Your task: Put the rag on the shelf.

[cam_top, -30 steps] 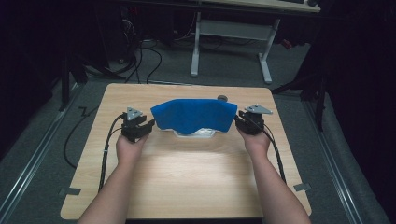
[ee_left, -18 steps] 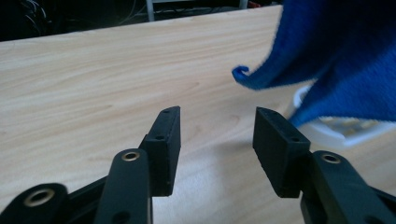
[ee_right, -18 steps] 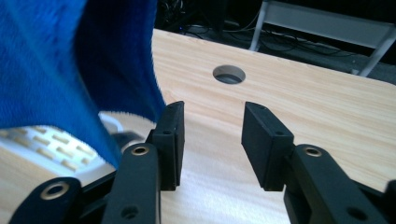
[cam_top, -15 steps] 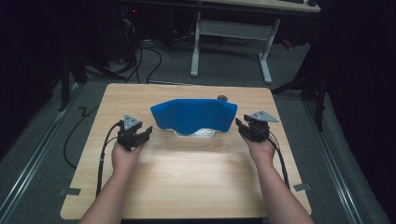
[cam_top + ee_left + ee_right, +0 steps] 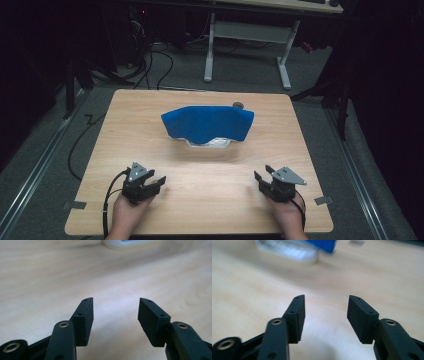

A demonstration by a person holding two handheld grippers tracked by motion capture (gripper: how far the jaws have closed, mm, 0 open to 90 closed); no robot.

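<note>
High view, blue cloth [image 5: 207, 123] lying crosswise over white dish [image 5: 208, 143], each hand-held gripper spread, empty.

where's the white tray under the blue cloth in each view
High view: the white tray sits mid-table, peeking out under the blue cloth.
Left gripper view: the tray's rim is at the top edge, right of centre.
Right gripper view: the tray is blurred at upper left, with the cloth's corner above it.
Shared landmark: the wooden table.

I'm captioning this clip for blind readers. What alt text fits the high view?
A blue cloth drapes over a white container in the middle of a wooden table. Near the front edge, two hands hold the left gripper and right gripper, both open and empty.
</note>
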